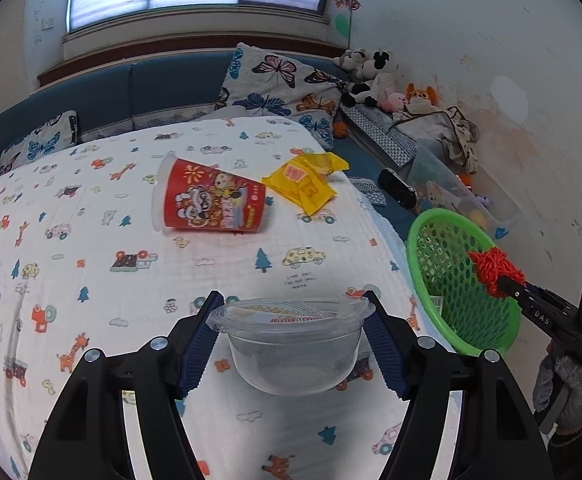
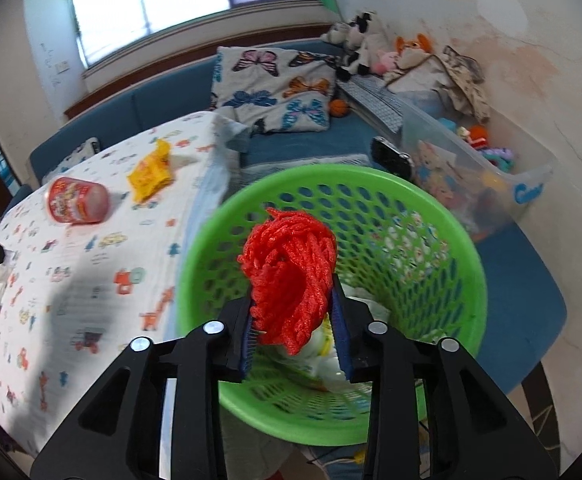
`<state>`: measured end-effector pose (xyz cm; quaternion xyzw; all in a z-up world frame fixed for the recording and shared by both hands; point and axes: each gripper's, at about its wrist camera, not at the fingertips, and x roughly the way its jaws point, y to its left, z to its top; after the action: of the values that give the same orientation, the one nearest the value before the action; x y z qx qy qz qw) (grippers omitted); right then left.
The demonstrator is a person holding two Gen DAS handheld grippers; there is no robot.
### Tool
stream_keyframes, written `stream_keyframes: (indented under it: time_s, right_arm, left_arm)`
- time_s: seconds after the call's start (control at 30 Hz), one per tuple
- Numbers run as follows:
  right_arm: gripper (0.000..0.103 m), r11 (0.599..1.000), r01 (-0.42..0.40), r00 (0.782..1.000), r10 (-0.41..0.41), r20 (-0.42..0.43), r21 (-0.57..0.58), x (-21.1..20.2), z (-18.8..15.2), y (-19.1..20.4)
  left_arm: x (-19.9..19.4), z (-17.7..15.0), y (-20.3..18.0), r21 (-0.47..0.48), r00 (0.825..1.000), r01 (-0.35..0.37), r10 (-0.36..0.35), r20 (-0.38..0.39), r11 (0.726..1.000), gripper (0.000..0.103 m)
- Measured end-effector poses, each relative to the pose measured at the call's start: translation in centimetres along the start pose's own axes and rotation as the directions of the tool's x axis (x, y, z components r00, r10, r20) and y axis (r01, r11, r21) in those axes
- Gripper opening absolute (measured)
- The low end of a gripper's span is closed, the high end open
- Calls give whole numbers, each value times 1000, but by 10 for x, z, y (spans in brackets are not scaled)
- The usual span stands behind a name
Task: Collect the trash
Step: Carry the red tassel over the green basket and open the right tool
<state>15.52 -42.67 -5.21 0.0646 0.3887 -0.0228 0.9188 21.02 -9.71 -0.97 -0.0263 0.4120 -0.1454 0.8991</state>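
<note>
Between the blue pads of my left gripper (image 1: 291, 340) sits a clear plastic bowl (image 1: 291, 344), pinched at its rim above the patterned bedspread (image 1: 91, 260). Over the open mouth of the green basket (image 2: 431, 216), just off the bed's edge, my right gripper (image 2: 295, 320) pinches a bunch of red netting (image 2: 291, 264). Farther back on the bedspread, a red cup (image 1: 211, 200) lies on its side just beside a yellow wrapper (image 1: 307, 180).
</note>
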Motion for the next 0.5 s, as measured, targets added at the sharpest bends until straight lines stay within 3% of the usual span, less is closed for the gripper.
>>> stream_keyframes:
  time_s: [0.5]
  right_arm:
    - [59, 998, 53, 999, -53, -8, 41, 0, -6, -32]
  left_arm:
    - [18, 12, -58, 95, 998, 58, -57, -17, 994, 68]
